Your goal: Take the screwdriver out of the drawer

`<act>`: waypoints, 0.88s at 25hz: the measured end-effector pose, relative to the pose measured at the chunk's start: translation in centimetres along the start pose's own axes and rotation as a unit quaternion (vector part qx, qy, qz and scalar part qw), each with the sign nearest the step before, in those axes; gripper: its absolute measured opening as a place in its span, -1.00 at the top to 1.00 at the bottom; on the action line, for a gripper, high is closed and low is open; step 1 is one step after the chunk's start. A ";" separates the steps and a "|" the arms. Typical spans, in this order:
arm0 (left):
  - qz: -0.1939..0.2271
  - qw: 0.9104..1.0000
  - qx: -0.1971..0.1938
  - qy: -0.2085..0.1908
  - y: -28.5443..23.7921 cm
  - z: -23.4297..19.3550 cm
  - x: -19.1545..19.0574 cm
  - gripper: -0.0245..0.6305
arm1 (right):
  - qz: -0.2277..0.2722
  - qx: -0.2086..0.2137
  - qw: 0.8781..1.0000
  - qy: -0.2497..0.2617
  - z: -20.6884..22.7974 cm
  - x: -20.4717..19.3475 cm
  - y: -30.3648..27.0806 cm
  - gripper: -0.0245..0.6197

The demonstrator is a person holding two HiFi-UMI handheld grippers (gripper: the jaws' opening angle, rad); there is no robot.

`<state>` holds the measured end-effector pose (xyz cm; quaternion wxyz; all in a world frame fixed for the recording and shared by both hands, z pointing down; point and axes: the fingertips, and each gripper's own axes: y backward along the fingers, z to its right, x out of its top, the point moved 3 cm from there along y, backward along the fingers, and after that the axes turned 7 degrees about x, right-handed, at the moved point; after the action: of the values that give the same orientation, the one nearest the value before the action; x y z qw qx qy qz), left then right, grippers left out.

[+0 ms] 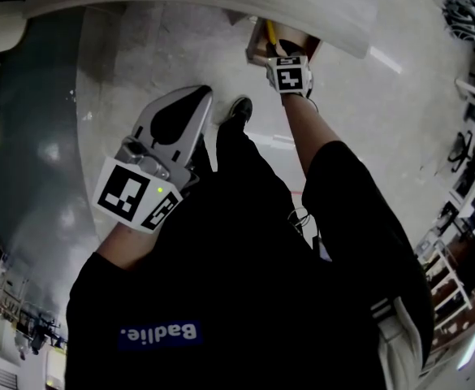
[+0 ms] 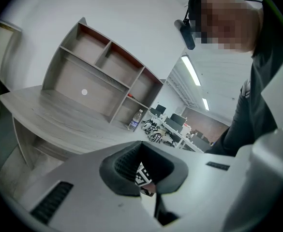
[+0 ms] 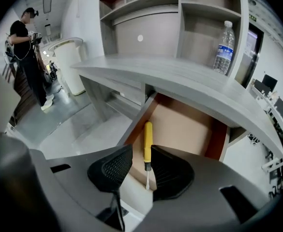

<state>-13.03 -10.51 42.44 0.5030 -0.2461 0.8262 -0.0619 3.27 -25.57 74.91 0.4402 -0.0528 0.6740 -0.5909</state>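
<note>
The screwdriver [image 3: 148,141] has a yellow handle and a thin metal shaft. It lies along the left wall of the open drawer [image 3: 185,124] under the desk. My right gripper [image 3: 140,166] hangs open just above the drawer's front, and the screwdriver shows in the gap between its jaws, apart from both. In the head view the right gripper [image 1: 282,55] reaches out to the drawer [image 1: 256,53], where the screwdriver [image 1: 271,32] shows as a yellow sliver. My left gripper [image 1: 200,100] is held back near my body, its tips [image 2: 141,144] together with nothing in them.
A grey curved desk [image 3: 180,79] carries a shelf unit [image 2: 102,76] with a water bottle [image 3: 224,40] beside it. A white bin [image 3: 71,64] stands left of the desk. Another person [image 3: 27,52] stands far off at the left. My shoe [image 1: 239,108] is on the floor before the drawer.
</note>
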 end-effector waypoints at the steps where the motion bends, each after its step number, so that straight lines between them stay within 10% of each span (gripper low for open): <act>1: -0.001 1.000 0.002 0.001 0.0 -0.3 -0.2 0.93 | 0.000 0.000 1.000 0.001 0.1 0.0 -0.5 0.49; 22: -0.020 0.999 0.045 0.016 0.0 -3.2 -2.4 0.93 | -0.051 -0.034 0.997 0.037 1.8 -1.5 -6.4 0.50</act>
<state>-14.92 -9.81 45.95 0.4989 -0.2386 0.8255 -0.1129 2.48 -27.93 81.21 0.3826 -0.0802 0.7057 -0.5909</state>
